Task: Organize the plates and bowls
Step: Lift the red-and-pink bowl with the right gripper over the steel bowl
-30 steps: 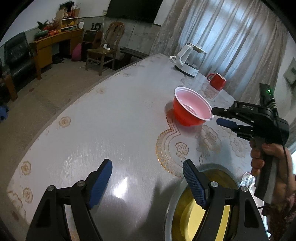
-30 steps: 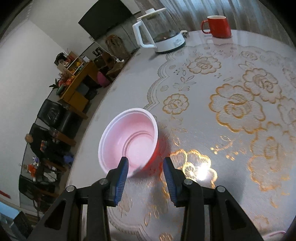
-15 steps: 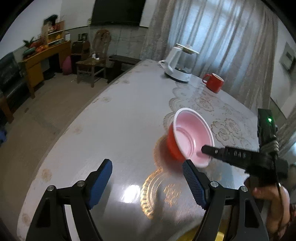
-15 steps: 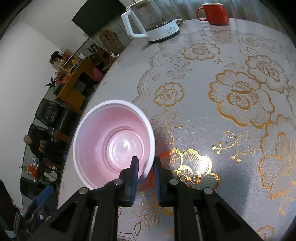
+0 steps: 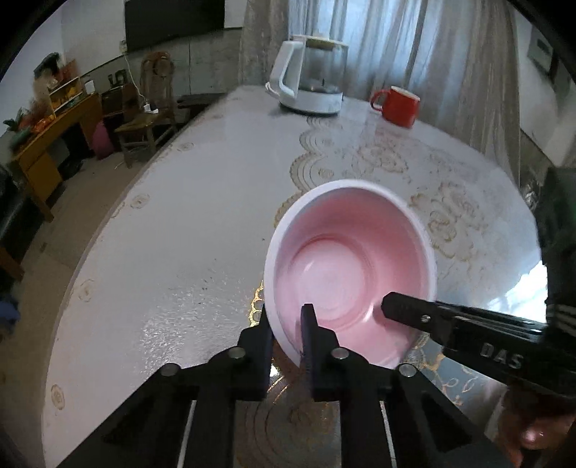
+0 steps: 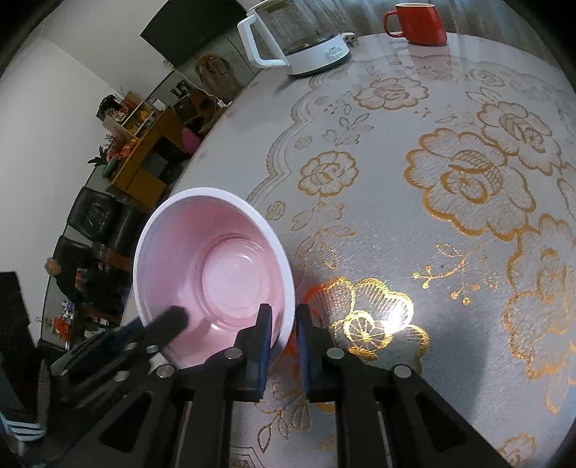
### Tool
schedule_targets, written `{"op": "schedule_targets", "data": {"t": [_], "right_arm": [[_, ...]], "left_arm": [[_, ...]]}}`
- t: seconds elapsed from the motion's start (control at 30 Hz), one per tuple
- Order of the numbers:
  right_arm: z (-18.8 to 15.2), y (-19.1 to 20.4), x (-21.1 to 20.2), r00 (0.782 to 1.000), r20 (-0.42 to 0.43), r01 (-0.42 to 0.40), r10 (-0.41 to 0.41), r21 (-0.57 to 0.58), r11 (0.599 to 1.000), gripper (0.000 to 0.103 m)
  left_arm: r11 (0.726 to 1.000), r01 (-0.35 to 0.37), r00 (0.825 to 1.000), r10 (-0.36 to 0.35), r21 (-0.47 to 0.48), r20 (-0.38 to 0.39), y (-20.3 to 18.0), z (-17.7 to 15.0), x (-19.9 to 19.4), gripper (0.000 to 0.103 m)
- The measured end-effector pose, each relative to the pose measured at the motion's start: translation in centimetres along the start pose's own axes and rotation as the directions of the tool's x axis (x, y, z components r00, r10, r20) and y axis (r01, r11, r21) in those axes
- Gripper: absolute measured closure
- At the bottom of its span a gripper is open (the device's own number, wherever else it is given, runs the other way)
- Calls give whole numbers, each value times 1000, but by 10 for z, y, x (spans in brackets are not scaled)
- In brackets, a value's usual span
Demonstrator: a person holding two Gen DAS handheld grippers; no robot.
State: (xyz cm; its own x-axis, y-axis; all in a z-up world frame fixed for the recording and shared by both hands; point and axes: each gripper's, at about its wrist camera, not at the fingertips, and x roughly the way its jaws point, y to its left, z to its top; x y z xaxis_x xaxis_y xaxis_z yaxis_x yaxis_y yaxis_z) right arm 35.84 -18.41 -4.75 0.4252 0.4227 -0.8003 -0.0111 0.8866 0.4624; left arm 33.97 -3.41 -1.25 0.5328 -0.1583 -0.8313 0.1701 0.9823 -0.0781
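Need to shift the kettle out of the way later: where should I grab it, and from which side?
Take the kettle by its white loop handle, coming from the handle side, which faces the room, away from the mug. The handle stands clear of the glass body, so fingers can likely close across it; the body looks too wide and smooth.

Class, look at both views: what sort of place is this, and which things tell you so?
Probably a home living or dining room: a patterned table with a kettle and mug, curtains, and a wooden chair.

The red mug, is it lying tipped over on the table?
No, the red mug stands upright on the table, next to the kettle.
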Motion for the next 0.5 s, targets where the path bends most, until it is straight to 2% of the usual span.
{"op": "schedule_targets", "data": {"t": [0.23,0.5], "right_arm": [[-2,3,-9,1000,17,-7,7,-8,1000,93],[-15,12,-29,999,40,-24,24,-19,1000,93]], "left_arm": [[1000,7,999,-8,8,44,2,-5,-17,91],[1000,-5,991,1,27,131,-6,-22,-55,91]]}}
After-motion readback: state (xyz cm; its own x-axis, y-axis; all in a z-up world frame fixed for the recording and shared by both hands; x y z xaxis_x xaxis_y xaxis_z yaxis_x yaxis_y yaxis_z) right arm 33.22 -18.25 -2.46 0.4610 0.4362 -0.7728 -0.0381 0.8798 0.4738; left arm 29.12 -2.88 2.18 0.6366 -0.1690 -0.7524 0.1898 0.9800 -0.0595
